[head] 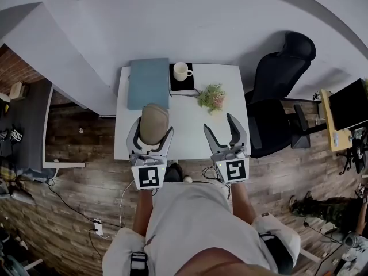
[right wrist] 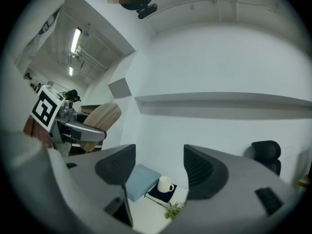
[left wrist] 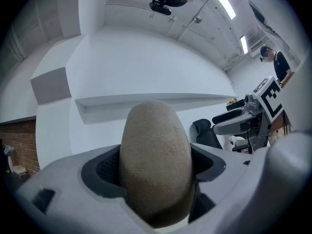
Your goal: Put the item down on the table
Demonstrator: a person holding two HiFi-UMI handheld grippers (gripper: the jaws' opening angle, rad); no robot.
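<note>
The item (left wrist: pixel 155 160) is a tan, egg-shaped lump with a fine, grainy, felt-like surface, its rounded end standing up past the jaws. The left hand-held gripper (head: pixel 153 132) clamps it between dark ribbed pads set in smooth grey shells. It hangs above the bench (head: pixel 184 125) on the left side, between the box (head: pixel 149 83) and the near edge. The right hand-held gripper (right wrist: pixel 158 167) is spread wide with nothing between its jaws, above the near right part of the bench. The bench is flat, white and rectangular. At its far edge a matte blue-grey box lies flat on the left, and beside it a glossy white mug (head: pixel 181 71) stands on a dark square pad (head: pixel 183 86). What the mug holds cannot be told. A leafy green sprig (head: pixel 212 96) lies near the right edge.
</note>
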